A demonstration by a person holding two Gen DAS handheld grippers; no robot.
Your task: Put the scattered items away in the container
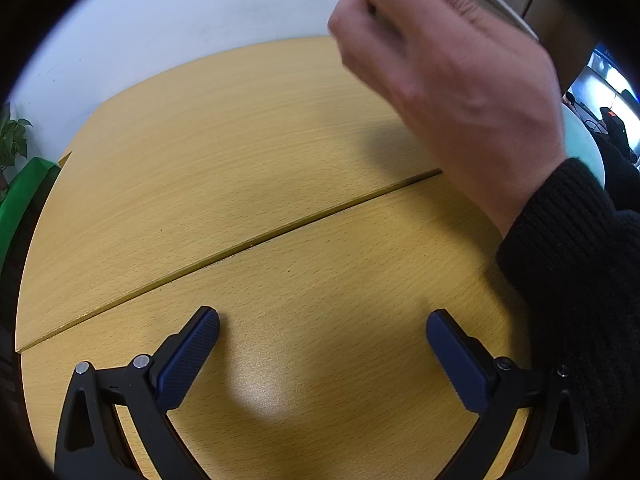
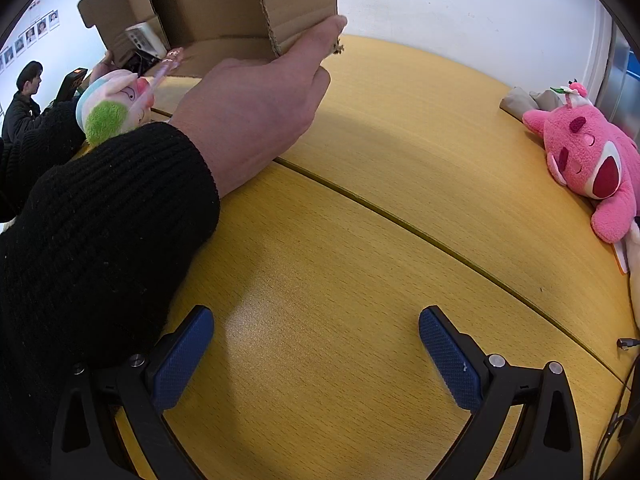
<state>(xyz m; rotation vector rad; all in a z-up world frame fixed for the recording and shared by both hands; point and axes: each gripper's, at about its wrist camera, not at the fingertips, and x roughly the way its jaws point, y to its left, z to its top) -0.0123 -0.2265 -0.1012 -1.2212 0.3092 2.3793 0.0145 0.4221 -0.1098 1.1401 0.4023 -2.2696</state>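
In the right wrist view a bare hand (image 2: 256, 108) in a black sleeve grips the lower edge of a brown cardboard box (image 2: 240, 4), which is lifted and tilted above the table. A pink plush bear (image 2: 588, 156) lies at the table's right edge. A small plush with a green tuft (image 2: 116, 108) sits behind the sleeve, a pink pen-like stick (image 2: 166, 66) beside it. My right gripper (image 2: 316, 344) rests open over bare wood. My left gripper (image 1: 322, 344) is open too, with the same hand (image 1: 448, 80) holding the box (image 1: 556, 16) above it.
The yellow wooden table (image 2: 400, 208) has a seam running diagonally across it. A white wall stands behind. A seated person (image 2: 24, 100) is far left in the right wrist view. A green object (image 1: 24, 196) and a plant (image 1: 14, 140) lie off the table's left edge.
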